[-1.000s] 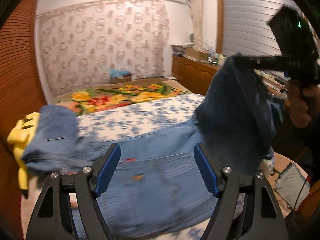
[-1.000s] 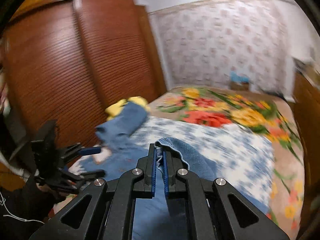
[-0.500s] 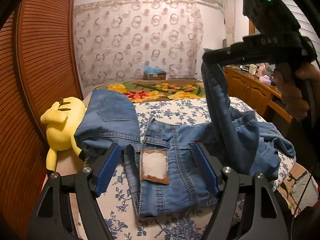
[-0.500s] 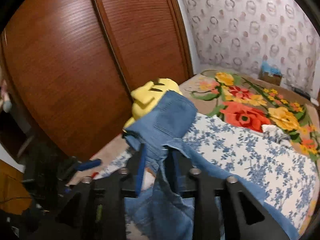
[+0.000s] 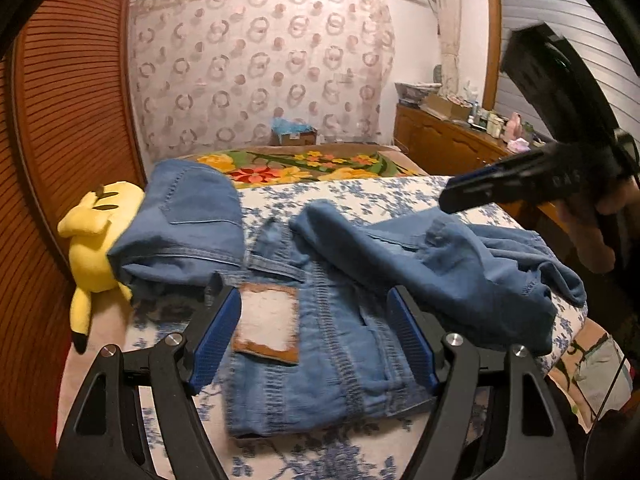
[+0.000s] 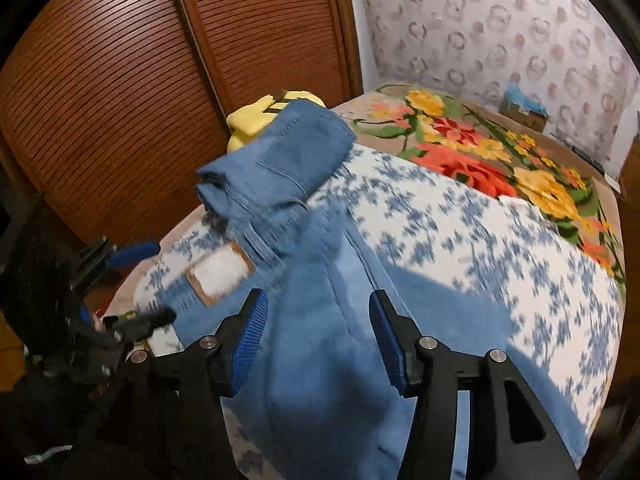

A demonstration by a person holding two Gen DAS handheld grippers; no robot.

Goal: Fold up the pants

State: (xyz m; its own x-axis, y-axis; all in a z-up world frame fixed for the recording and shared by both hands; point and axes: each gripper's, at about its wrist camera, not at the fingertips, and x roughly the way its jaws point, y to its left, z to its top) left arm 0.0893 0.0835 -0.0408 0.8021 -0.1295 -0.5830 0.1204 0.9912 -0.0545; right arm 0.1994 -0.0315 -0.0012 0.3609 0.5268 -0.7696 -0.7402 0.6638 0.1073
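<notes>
While left wrist view looks down bed, left gripper [image 5: 312, 336] gapes wide at lower centre, gripping nothing. Blue denim pants [image 5: 320, 344] lie mid-frame on blue-and-white floral bedspread [image 5: 400, 196], one leg flopped across. Folded blue denim garment [image 5: 188, 220] upper left, against yellow plush toy [image 5: 96, 240].

Right wrist view: right gripper [image 6: 316, 336] spread wide, empty, hovering over pants [image 6: 320, 340] at bottom centre. Brown slatted wardrobe door [image 6: 120, 80] upper left.

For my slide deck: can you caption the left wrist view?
Left gripper, jaws open, hovers over jeans on the floral bedsheet; right gripper open above them.
</notes>
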